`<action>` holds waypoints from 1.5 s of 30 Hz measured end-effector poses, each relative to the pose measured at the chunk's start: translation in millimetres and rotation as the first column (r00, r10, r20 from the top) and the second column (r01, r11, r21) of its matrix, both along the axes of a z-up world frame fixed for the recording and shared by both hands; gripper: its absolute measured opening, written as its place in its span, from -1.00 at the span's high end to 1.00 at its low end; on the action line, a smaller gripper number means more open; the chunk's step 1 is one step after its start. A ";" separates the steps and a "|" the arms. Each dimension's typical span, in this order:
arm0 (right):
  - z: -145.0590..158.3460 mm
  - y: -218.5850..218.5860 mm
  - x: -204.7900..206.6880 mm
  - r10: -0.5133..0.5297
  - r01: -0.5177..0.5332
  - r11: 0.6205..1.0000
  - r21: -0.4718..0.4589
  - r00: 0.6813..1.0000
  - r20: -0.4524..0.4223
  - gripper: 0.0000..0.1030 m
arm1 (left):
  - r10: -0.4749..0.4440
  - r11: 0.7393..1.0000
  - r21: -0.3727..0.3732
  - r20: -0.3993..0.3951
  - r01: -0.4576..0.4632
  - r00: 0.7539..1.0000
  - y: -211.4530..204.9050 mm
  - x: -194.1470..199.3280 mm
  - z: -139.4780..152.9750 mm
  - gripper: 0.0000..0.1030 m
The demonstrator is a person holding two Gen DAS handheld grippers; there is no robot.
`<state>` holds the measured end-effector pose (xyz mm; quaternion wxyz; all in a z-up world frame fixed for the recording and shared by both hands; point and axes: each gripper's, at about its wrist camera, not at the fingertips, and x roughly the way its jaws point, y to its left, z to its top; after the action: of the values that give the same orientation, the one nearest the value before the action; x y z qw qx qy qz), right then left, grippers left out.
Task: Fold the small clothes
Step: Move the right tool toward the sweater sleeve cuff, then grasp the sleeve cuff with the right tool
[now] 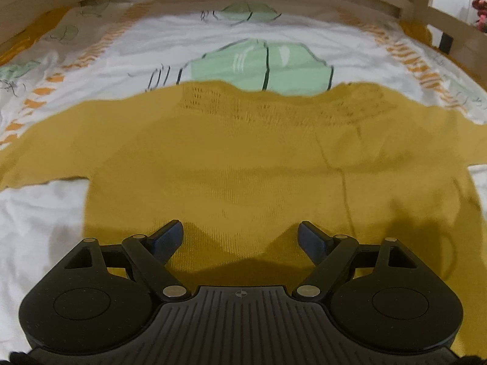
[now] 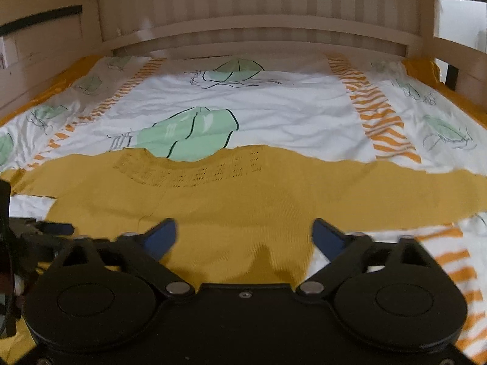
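A small mustard-yellow knitted sweater (image 1: 237, 158) lies flat on the bed, neck away from me, both sleeves spread out sideways. It also shows in the right wrist view (image 2: 243, 191). My left gripper (image 1: 240, 237) is open and empty, low over the sweater's near hem, left of its middle. My right gripper (image 2: 245, 234) is open and empty over the hem's right part, its right finger (image 2: 327, 237) past the sweater's right side edge. The left gripper's edge (image 2: 36, 234) shows at the far left of the right wrist view.
The sweater lies on a white bed sheet (image 2: 289, 115) with green prints and orange striped bands. A wooden headboard (image 2: 258, 33) stands at the far end, with wooden side rails (image 1: 441, 18) on the right. A yellow under-sheet (image 2: 426, 67) shows at the edges.
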<state>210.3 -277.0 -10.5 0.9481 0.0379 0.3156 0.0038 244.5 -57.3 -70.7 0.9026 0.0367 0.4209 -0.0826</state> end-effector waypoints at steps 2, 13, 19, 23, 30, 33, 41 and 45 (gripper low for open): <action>-4.7 -6.6 7.2 -0.014 0.014 1.000 0.000 1.000 -0.013 -0.68 | -0.010 1.000 -0.008 0.043 0.011 0.999 2.7 -2.3 -5.3 -0.64; -18.2 -133.7 20.1 -0.282 0.283 0.959 -0.002 0.955 -0.087 -0.69 | 0.069 0.992 -0.114 0.100 -0.057 0.993 10.2 8.1 24.2 -0.58; -20.7 -208.5 21.9 -0.444 0.449 0.893 0.036 0.891 -0.096 -0.69 | 0.095 0.990 -0.112 0.084 -0.086 0.992 1.2 33.6 24.0 -0.58; -26.0 -242.6 25.5 -0.507 0.514 0.857 0.045 0.856 -0.104 -0.69 | 0.093 0.992 -0.088 0.044 -0.089 0.995 -4.2 44.7 13.9 -0.58; -39.2 -291.4 30.5 -0.581 0.591 0.801 0.095 0.806 -0.112 -0.55 | 0.042 0.998 0.038 0.046 -0.044 0.998 -21.2 53.5 -7.8 -0.65; -45.7 -311.0 29.1 -0.619 0.630 0.763 0.143 0.777 -0.115 -0.52 | 0.041 0.998 0.045 0.071 -0.044 0.997 -23.1 53.8 -13.9 -0.81; -75.3 -352.5 19.6 -0.689 0.694 0.628 0.352 0.706 -0.162 -0.25 | 0.049 0.998 0.026 0.115 -0.053 0.992 -23.2 51.8 -20.2 -0.90; -83.8 -358.4 22.1 -0.698 0.691 0.606 0.394 0.700 -0.155 0.07 | 0.049 0.998 0.027 0.117 -0.053 0.992 -23.8 52.6 -20.2 -0.90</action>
<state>232.3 -635.4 -94.3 0.8452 0.3615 0.2603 -0.2954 297.1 -81.1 -90.8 0.9268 0.0442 0.3694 -0.0509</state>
